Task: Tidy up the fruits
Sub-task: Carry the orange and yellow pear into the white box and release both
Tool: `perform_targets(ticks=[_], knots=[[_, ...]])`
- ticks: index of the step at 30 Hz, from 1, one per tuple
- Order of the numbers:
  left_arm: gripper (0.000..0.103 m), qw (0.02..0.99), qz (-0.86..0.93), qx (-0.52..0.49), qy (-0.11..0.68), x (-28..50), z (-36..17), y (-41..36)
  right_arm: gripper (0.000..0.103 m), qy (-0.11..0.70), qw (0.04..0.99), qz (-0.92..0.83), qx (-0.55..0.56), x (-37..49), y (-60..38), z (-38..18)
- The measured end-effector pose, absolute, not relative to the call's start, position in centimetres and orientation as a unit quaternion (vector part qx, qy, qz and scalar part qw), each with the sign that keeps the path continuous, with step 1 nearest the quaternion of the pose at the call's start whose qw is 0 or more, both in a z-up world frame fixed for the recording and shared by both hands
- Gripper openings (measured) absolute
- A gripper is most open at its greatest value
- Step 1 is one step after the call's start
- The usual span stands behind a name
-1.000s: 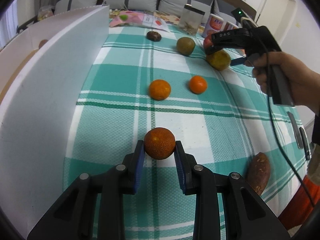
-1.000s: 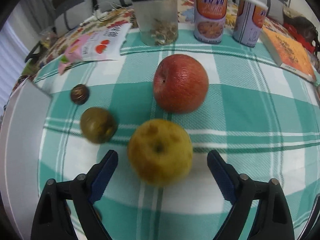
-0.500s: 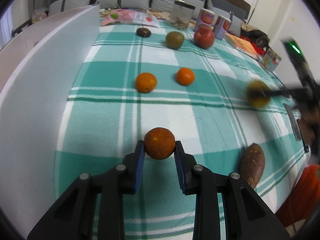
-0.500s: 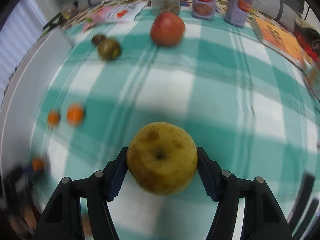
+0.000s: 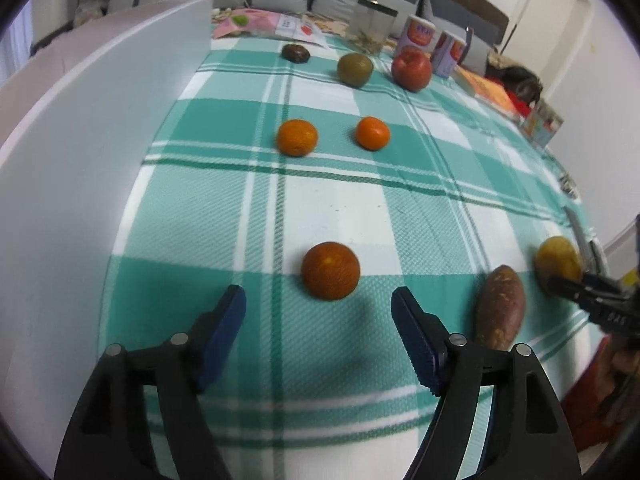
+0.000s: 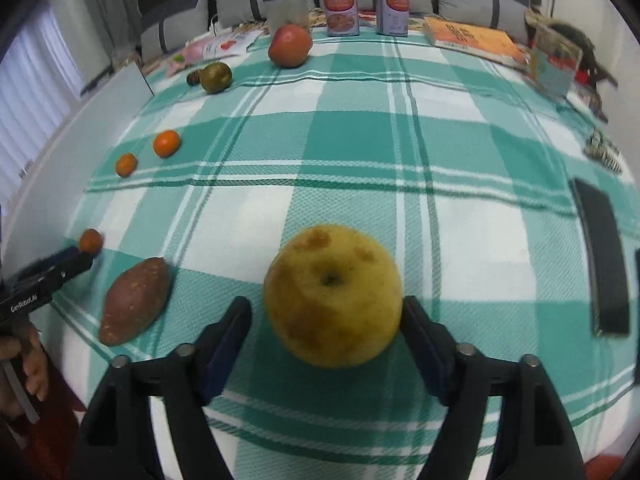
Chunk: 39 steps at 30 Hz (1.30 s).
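Note:
My left gripper (image 5: 318,316) is open; a dark orange (image 5: 330,271) sits on the green checked cloth (image 5: 400,208) just ahead of its fingertips. My right gripper (image 6: 326,328) is open around a yellow apple (image 6: 333,294) resting on the cloth, a gap showing at the left pad. A sweet potato (image 6: 134,300) lies left of the apple; it also shows in the left wrist view (image 5: 500,312). Two oranges (image 5: 297,137) (image 5: 372,132) lie mid-table. A green fruit (image 5: 355,69), a red apple (image 5: 411,69) and a small dark fruit (image 5: 295,53) lie farther back.
A white board (image 5: 80,128) runs along the table's left side. Two cans (image 6: 341,9), a jar (image 5: 371,26), snack packets (image 5: 264,24) and an orange book (image 6: 472,40) stand at the back. A black flat device (image 6: 604,256) lies at the right edge.
Both grippers opened. The left let the dark orange down on the cloth. The right carried the yellow apple to the table's near right, beside the sweet potato, and released it.

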<state>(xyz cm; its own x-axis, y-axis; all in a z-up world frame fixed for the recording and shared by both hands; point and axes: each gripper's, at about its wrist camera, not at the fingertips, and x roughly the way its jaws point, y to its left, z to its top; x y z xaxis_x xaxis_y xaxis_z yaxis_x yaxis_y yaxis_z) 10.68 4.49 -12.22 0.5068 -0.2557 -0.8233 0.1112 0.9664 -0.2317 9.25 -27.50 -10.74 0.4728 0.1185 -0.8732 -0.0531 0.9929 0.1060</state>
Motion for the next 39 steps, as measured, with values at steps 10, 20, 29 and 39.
perform_targets(ticks=[10, 20, 29, 39], knots=[[0.055, 0.870, -0.122, -0.004, 0.478, 11.6, -12.2, 2.0, 0.082, 0.502, 0.862, 0.059, 0.028, 9.1, -28.1, -10.0], [0.028, 0.866, -0.126, -0.028, 0.482, 11.0, -10.6, 2.7, 0.065, 0.538, 0.842, 0.043, 0.027, 10.5, -27.5, -10.2], [0.028, 0.893, -0.117, -0.167, 0.400, 8.6, 4.2, 13.0, 0.065, 0.461, 0.853, 0.239, 0.059, 13.8, -14.0, 2.2], [0.029, 0.832, 0.091, -0.220, 0.500, 11.4, -3.9, 27.8, 0.065, 0.486, 0.779, 0.394, -0.028, 18.4, 11.0, 1.7]])
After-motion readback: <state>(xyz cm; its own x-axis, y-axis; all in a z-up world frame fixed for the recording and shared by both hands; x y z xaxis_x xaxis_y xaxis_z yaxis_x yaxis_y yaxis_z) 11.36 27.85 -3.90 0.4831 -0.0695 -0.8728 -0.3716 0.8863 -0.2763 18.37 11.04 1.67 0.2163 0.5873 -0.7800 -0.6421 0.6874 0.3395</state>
